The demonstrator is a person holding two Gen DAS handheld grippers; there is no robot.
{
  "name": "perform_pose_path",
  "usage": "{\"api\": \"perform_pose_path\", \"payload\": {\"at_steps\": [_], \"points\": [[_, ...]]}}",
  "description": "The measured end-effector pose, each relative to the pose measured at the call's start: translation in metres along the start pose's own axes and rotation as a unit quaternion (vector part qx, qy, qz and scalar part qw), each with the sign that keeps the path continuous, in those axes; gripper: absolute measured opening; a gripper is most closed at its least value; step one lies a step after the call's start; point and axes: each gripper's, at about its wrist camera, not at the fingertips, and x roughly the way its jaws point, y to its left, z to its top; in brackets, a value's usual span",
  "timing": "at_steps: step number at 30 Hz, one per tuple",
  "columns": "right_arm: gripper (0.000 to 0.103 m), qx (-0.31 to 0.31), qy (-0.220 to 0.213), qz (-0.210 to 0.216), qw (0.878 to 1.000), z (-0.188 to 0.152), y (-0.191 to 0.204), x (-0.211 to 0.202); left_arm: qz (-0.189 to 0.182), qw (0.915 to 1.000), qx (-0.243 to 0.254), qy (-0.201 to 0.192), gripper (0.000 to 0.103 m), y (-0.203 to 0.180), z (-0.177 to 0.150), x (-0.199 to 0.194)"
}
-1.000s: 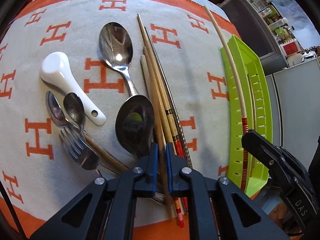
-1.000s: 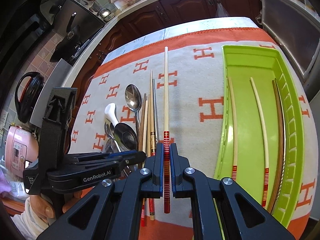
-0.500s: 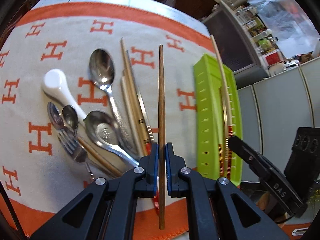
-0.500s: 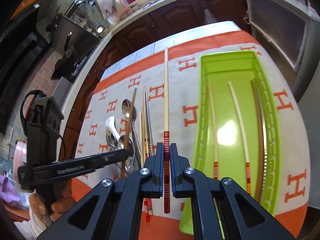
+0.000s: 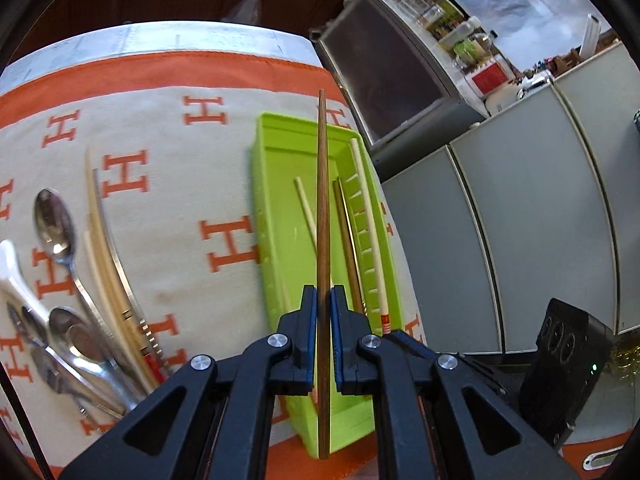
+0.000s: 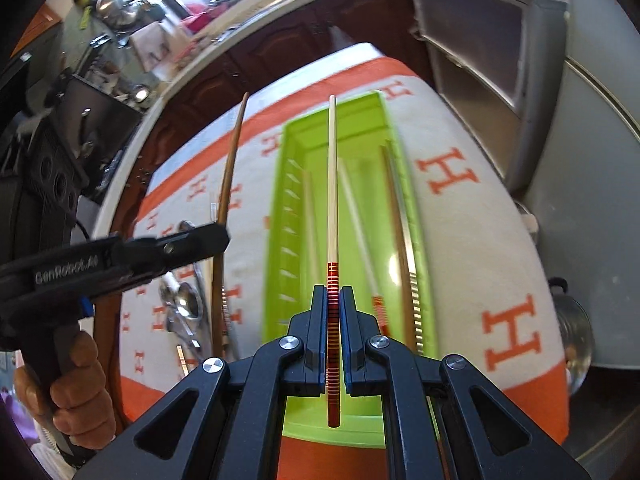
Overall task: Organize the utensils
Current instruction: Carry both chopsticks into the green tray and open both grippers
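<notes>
My left gripper is shut on a dark brown wooden chopstick and holds it above the green tray. My right gripper is shut on a pale chopstick with a red banded end, held lengthwise over the same green tray. The tray holds several chopsticks. Spoons, a white ceramic spoon and more chopsticks lie on the cloth at the left. The left gripper with its brown chopstick also shows in the right wrist view.
An orange and grey cloth with H letters covers the table. Grey cabinets stand to the right of the table edge. A black box sits at the lower right. A kitchen counter runs behind.
My left gripper lifted the brown chopstick off the pile and carried it right, over the tray. My right gripper moved right with its pale chopstick, from beside the tray to above it.
</notes>
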Motion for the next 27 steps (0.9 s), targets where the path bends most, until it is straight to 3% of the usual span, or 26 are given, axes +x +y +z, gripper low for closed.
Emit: {"api": "perform_pose_path", "payload": {"at_steps": [3, 6, 8, 14, 17, 27], "points": [[0.008, 0.021, 0.014, -0.016, 1.000, -0.001, -0.014, 0.006, 0.006, 0.9998, 0.007, 0.015, 0.005, -0.007, 0.001, 0.016], [0.014, 0.033, 0.007, -0.029, 0.999, 0.001, -0.020, 0.005, 0.028, 0.9989, 0.021, 0.029, 0.013, -0.013, -0.005, 0.021], [0.016, 0.034, -0.004, -0.035, 0.999, 0.001, -0.021, 0.002, 0.039, 0.9984, 0.029, 0.029, 0.023, -0.013, -0.011, 0.016], [0.018, 0.048, -0.015, -0.034, 0.998, 0.005, -0.026, -0.002, 0.065, 0.9971, 0.033, 0.022, 0.030, -0.002, -0.026, -0.006], [0.018, 0.047, -0.017, -0.038, 0.998, 0.005, -0.023, -0.004, 0.072, 0.9970, 0.023, 0.017, 0.039, 0.010, -0.033, -0.017], [0.018, 0.028, -0.008, -0.034, 0.999, 0.002, -0.004, 0.001, 0.096, 0.9945, -0.037, -0.015, 0.042, 0.067, -0.055, -0.061]]}}
